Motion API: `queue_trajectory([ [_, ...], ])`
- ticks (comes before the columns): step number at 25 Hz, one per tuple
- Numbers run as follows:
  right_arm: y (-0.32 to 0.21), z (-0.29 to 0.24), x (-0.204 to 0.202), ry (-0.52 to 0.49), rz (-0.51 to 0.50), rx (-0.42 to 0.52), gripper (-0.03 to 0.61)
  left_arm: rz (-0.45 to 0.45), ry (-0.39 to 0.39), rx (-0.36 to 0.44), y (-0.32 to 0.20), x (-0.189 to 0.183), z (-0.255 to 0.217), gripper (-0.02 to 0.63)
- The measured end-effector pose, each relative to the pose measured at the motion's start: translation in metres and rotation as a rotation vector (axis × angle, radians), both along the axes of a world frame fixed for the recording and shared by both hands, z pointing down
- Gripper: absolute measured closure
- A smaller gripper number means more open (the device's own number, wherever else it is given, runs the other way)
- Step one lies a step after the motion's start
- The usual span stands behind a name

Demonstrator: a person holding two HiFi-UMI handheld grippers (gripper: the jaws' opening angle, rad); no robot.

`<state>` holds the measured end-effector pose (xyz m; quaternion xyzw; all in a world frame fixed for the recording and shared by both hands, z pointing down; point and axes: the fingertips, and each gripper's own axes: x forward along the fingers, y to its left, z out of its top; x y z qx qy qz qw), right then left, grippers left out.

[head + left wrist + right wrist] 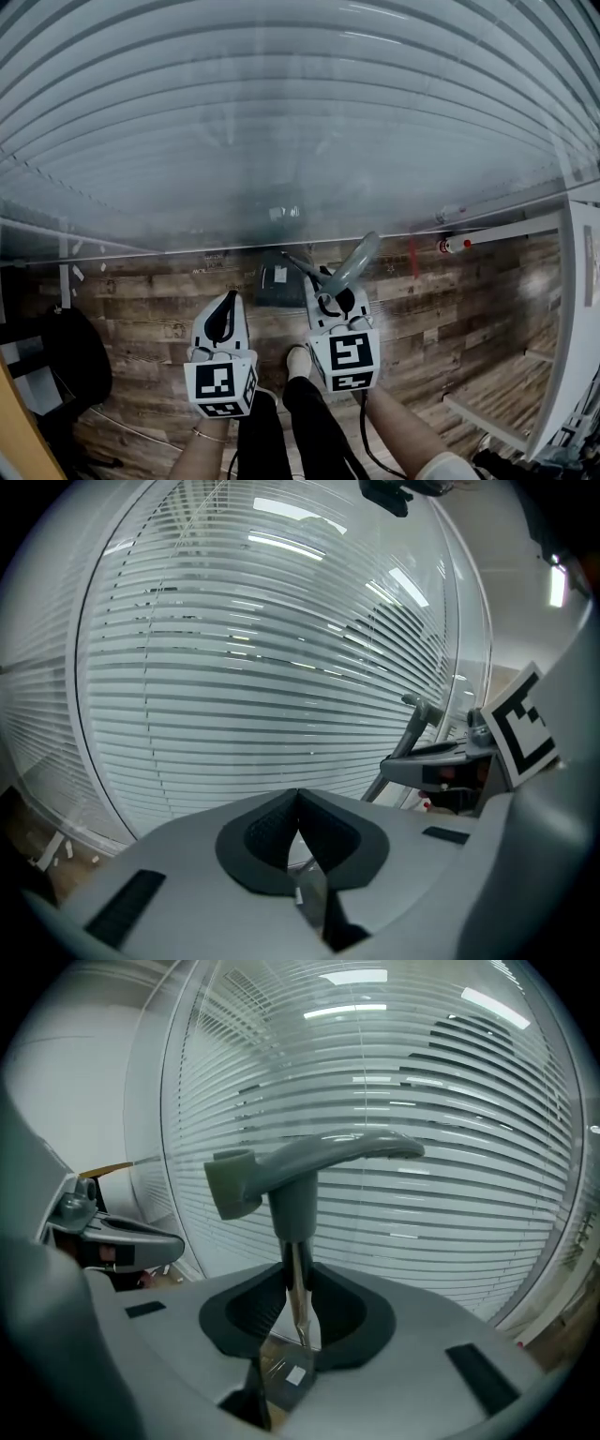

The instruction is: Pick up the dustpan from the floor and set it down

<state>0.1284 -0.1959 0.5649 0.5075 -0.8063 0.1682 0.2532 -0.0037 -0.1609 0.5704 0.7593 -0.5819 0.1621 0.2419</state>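
**Dustpan in the right gripper's grip, down by the blinds**

Dustpan [281,284] sits dead centre of the head view, its dark pan low where the floor meets the blinds. I can't tell whether the pan touches the boards.

Biggest thing in shot: the white slatted blinds [281,112] behind glass, filling everything from 9 round through 12 to 3 o'clock. Below them runs the wooden floor [141,319], from 8 across to 4 o'clock. A white frame [574,328] stands at 3 to 4 o'clock.

Now the dustpan itself. Its grey handle slants away towards 1 o'clock from the pan. In the right gripper view the handle [300,1171] rises at 12 o'clock above the jaws.

The right gripper [330,298], just off centre toward 5 o'clock, has its jaws narrowed onto the dustpan's thin stem, pads pressing both sides.

The left gripper [222,317], at 7 o'clock beside it, carries nothing. Its jaws are closed tip to tip.
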Motion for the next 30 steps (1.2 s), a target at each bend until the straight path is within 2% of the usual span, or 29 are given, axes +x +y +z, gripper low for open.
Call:
queue_trajectory([
  [11,-0.019,0.005,-0.011,-0.009,0.010,0.015,0.477,-0.011,-0.006,-0.012,0.003,-0.007,0.005,0.595],
  [19,-0.035,0.011,-0.002,-0.023,0.068,0.009,0.476,-0.012,-0.001,-0.015,0.005,-0.009,0.003,0.595],
  [30,-0.043,0.012,-0.003,-0.027,0.070,0.016,0.476,-0.016,-0.008,-0.025,0.009,-0.017,0.006,0.595],
])
